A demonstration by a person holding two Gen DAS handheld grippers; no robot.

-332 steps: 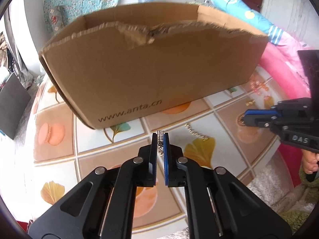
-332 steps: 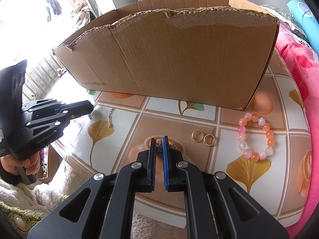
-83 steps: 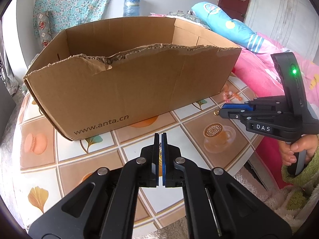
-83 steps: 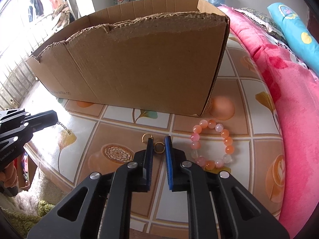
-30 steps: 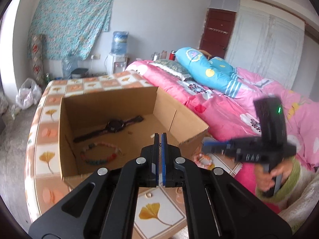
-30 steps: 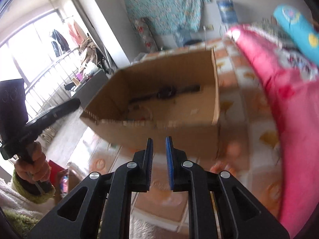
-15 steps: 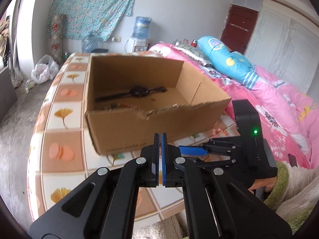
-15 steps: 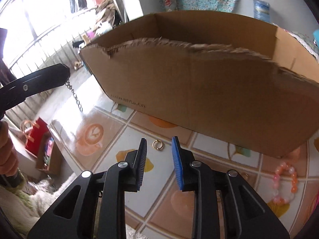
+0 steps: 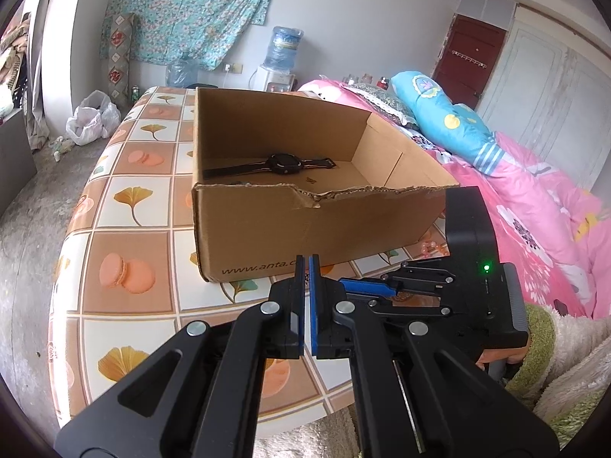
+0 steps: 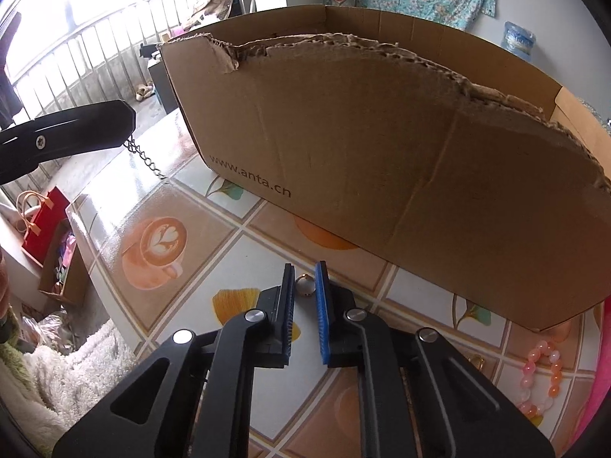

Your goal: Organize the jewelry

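Observation:
My left gripper [image 9: 305,267] is shut on a thin metal chain [image 10: 147,162], which dangles from its tip [image 10: 130,122] over the table's near left corner. My right gripper [image 10: 305,286] is down at the tabletop in front of the cardboard box [image 10: 382,152]. Its jaws are closing, and a small gold ring [image 10: 305,287] fills the narrow gap between the pads. A second gold ring [image 10: 475,360] and a pink-orange bead bracelet [image 10: 542,378] lie to the right. Inside the box [image 9: 305,221] lies a black watch [image 9: 282,164].
The box takes up the middle of the tiled-pattern table [image 9: 126,206]. A pink bed [image 9: 534,191] runs along the right side. A fluffy white sleeve [image 10: 76,374] and the table's near edge are at the lower left. A red bag [image 10: 42,221] sits on the floor.
Both grippers came down from above the box to its front side. The right gripper settled over the gold ring and its jaws narrowed around it. The left stays shut on the chain.

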